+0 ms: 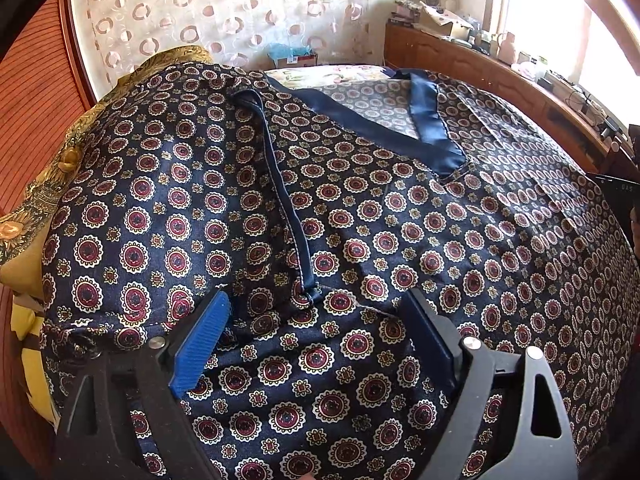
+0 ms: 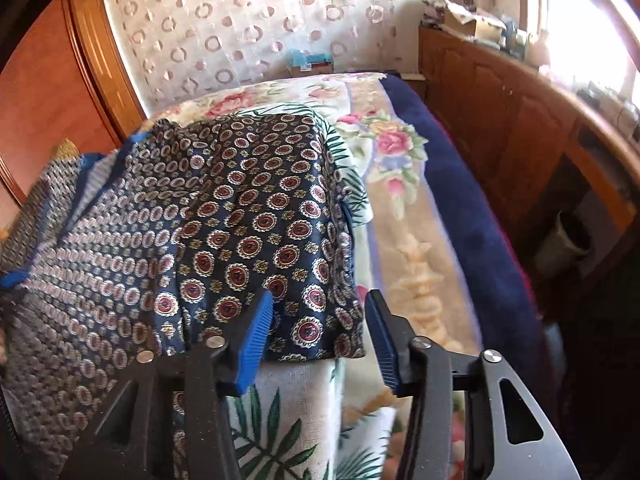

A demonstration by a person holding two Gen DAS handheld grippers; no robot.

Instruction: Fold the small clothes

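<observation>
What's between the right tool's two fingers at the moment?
In the right wrist view, the right tool stands open, and the near corner of the patterned garment lies in the gap, with the leaf-print cloth below it.

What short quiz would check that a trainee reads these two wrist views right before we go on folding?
1. True or false: the left tool is shut on the patterned shirt.
2. Which colour is the band along the shirt's V neckline? A) red B) plain navy C) yellow
3. What does the shirt's corner between the right tool's fingers rest on?

Key:
1. False; its jaws stand open over the cloth.
2. B.
3. A leaf-print cloth, over the floral blanket.
</observation>
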